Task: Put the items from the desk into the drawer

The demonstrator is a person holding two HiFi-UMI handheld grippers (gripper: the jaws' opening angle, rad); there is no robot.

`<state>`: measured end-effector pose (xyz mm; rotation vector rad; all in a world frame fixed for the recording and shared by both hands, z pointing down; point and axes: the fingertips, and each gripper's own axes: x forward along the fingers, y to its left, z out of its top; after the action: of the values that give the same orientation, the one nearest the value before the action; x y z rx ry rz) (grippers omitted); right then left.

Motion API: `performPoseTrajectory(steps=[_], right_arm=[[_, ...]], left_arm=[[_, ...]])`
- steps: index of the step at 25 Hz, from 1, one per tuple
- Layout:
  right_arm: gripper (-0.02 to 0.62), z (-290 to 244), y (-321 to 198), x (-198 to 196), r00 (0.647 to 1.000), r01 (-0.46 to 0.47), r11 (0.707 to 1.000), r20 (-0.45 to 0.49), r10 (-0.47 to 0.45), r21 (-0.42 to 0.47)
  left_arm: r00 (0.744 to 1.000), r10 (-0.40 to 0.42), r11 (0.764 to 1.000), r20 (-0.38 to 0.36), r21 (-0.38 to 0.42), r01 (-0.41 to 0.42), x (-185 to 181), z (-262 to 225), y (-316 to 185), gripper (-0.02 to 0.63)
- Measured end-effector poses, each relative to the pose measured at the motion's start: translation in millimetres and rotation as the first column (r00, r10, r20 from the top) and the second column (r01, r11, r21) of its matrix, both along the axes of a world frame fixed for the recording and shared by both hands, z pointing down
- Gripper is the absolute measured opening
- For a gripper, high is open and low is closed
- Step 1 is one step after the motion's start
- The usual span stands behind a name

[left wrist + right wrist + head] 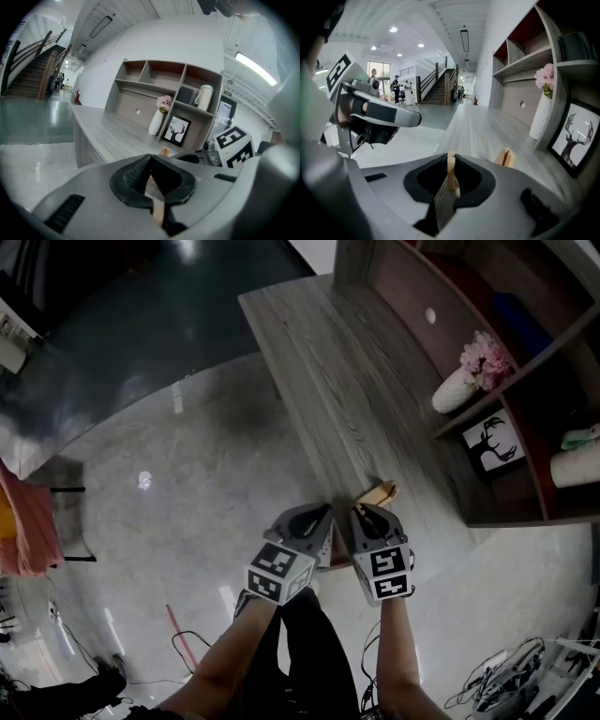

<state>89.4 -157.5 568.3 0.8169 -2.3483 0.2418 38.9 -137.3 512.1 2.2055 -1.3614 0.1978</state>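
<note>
A small tan wooden block (380,491) with a slot lies near the desk's (337,381) front edge; the right gripper view shows the same block (505,158) just beyond the jaws. My right gripper (367,514) is beside it, jaws close around a thin pale wooden piece (451,169) standing upright between them. My left gripper (317,515) sits right next to it at the desk edge. Its jaws meet at the top in the left gripper view, and a thin pale wooden strip (158,212) shows low between them. What either strip belongs to is hidden.
A shelf unit (450,296) rises along the desk's far side, holding a white vase with pink flowers (467,376), a framed deer picture (493,442) and a pale roll (574,465). Glossy floor lies left of the desk. Cables (506,676) lie at the lower right.
</note>
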Motion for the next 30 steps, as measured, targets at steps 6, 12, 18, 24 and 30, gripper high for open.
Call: performPoseTrajectory(steps=[6, 12, 18, 24, 30], right_arm=[[0.052, -5.0, 1.8, 2.0, 1.0, -0.021, 1.0, -0.015, 0.021, 0.015], [0.052, -18.9, 9.0, -5.5, 0.999, -0.029, 0.999, -0.017, 0.03, 0.04], [0.052, -35.8, 22.7, -9.6, 0.999, -0.052, 0.997, -0.001, 0.053, 0.052], [0.052, -51.1, 40.3, -22.8, 0.997, -0.07, 0.996, 0.015, 0.07, 0.06], [0.052, -65.8, 57.9, -38.9, 0.998, -0.058, 0.995, 0.013, 0.058, 0.075]], left_arm=[[1.0, -0.001, 1.0, 0.013, -0.001, 0.001, -7.6, -1.0, 6.8, 0.011], [1.0, -0.006, 1.0, 0.015, 0.007, 0.006, -20.5, -9.0, 15.5, 0.011], [1.0, -0.002, 1.0, 0.008, 0.015, 0.002, -29.1, -21.9, 27.2, 0.011], [1.0, 0.012, 1.0, 0.013, 0.026, -0.012, -40.6, -33.3, 45.5, 0.011], [1.0, 0.018, 0.999, 0.02, 0.035, -0.018, -52.6, -43.7, 62.7, 0.011]])
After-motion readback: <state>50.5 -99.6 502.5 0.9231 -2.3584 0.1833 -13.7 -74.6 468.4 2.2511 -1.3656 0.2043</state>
